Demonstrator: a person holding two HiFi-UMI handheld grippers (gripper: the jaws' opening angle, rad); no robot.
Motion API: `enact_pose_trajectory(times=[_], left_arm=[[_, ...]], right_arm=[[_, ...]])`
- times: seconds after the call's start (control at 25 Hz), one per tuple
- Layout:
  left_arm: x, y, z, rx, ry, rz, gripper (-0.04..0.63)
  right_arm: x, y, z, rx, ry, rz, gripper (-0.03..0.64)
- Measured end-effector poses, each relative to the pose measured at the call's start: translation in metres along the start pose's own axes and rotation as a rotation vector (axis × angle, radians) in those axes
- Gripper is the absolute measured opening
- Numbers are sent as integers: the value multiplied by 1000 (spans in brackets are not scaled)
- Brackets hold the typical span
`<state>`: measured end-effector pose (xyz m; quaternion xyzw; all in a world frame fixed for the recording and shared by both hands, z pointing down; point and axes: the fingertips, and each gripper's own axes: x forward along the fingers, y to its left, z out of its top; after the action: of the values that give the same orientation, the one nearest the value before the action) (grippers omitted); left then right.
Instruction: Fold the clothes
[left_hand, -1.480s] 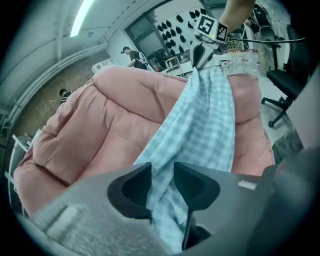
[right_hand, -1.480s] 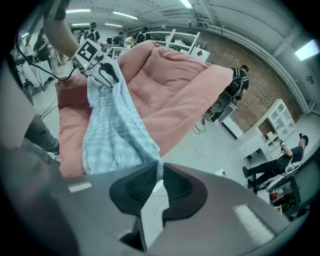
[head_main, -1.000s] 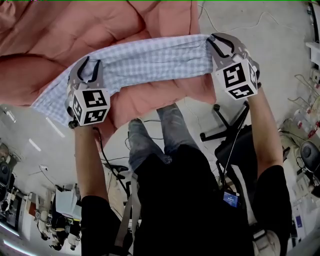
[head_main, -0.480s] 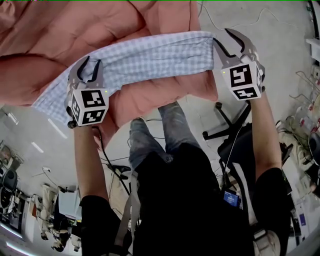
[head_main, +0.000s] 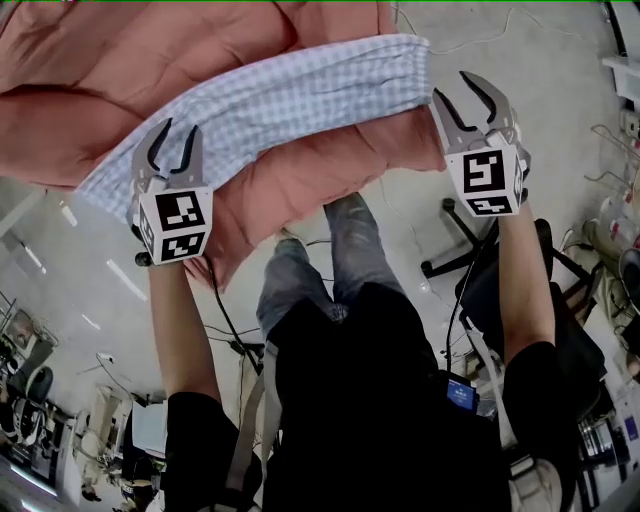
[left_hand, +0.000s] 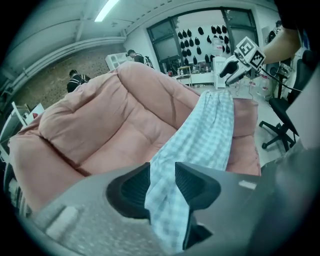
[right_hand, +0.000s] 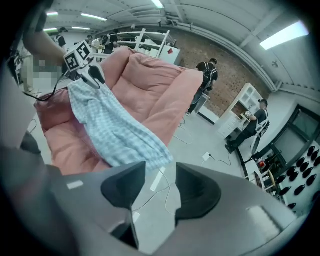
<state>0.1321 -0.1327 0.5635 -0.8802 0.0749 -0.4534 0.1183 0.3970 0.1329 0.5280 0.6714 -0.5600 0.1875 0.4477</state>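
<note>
A blue-and-white checked garment (head_main: 290, 95) lies as a long folded band across a big pink cushion (head_main: 120, 60). My left gripper (head_main: 178, 128) is at the band's left end. In the left gripper view the checked cloth (left_hand: 210, 130) runs between its pads, which still pinch it as the jaws start opening (left_hand: 161, 182). My right gripper (head_main: 455, 88) stands open just off the band's right end. The right gripper view shows nothing between its jaws (right_hand: 160, 185); the garment's end (right_hand: 110, 130) rests on the cushion (right_hand: 150, 85) beyond the left jaw.
The person's legs (head_main: 310, 270) stand against the cushion's near edge. A black office chair (head_main: 480, 260) is on the floor to the right, with cables (right_hand: 165, 115) lying near it. Shelves and several people stand in the room behind.
My right gripper opened, let go of the garment's right end and drew slightly right. That end now rests on the cushion. My left gripper kept its hold.
</note>
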Motion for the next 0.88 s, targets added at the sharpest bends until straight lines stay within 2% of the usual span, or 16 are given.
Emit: enact_pose_trajectory(times=[0.2, 0.36, 0.44, 0.56, 0.64, 0.72, 0.88], left_arm=[[-43, -4, -22, -38, -43, -27, 163], [-105, 2, -25, -109, -116, -62, 161], [-139, 7, -25, -120, -148, -68, 161], [-187, 13, -18, -88, -200, -50, 161], [-225, 8, -17, -76, -225, -64, 161], [-264, 5, -24, -87, -242, -83, 158], [-319, 30, -42, -173, -262, -85, 153]], right_arm=[[-31, 72, 18, 14, -14, 23, 190], [-73, 125, 49, 92, -30, 42, 190], [-94, 146, 80, 178, -79, 52, 188], [-113, 172, 140, 323, -190, 73, 184], [-132, 195, 170, 393, -228, 96, 184], [-154, 217, 200, 426, -256, 117, 184], [-182, 242, 255, 463, -311, 169, 183]])
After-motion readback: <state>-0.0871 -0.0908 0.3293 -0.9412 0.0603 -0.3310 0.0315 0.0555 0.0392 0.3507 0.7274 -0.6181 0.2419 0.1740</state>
